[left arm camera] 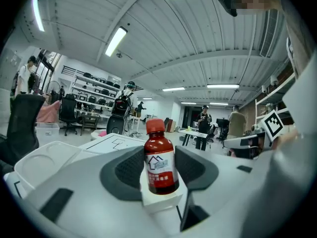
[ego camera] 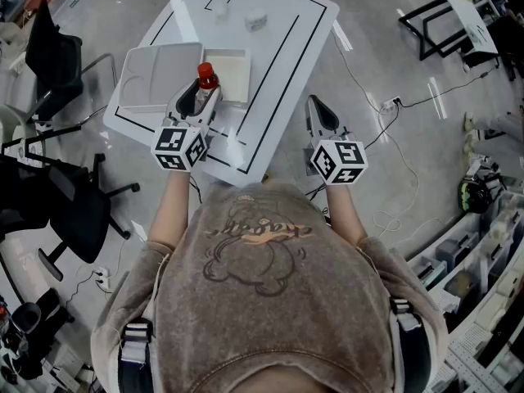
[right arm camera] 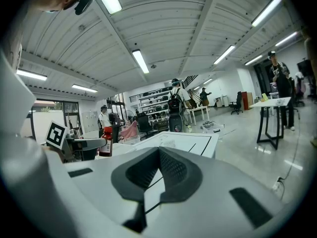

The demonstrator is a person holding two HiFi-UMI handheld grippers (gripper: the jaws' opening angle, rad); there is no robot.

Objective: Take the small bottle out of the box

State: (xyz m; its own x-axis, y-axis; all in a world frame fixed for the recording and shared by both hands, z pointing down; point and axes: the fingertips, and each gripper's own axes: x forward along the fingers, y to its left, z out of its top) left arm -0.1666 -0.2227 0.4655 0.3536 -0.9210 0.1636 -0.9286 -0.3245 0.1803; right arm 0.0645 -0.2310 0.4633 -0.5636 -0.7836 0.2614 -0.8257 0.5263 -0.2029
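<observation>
The small bottle, brown with a red cap, stands upright between the fingertips of my left gripper. In the left gripper view the dark pads press on both sides of the bottle. It is at the left rim of the open white box, and a white part of the box shows just under it. My right gripper hovers by the table's right edge, its jaws together and empty. The right gripper view also catches the bottle far to the left.
A white compartment tray lies left of the box on the white table with black lines. Two small white items sit at the far end. Black chairs stand at left. Cables run over the floor at right.
</observation>
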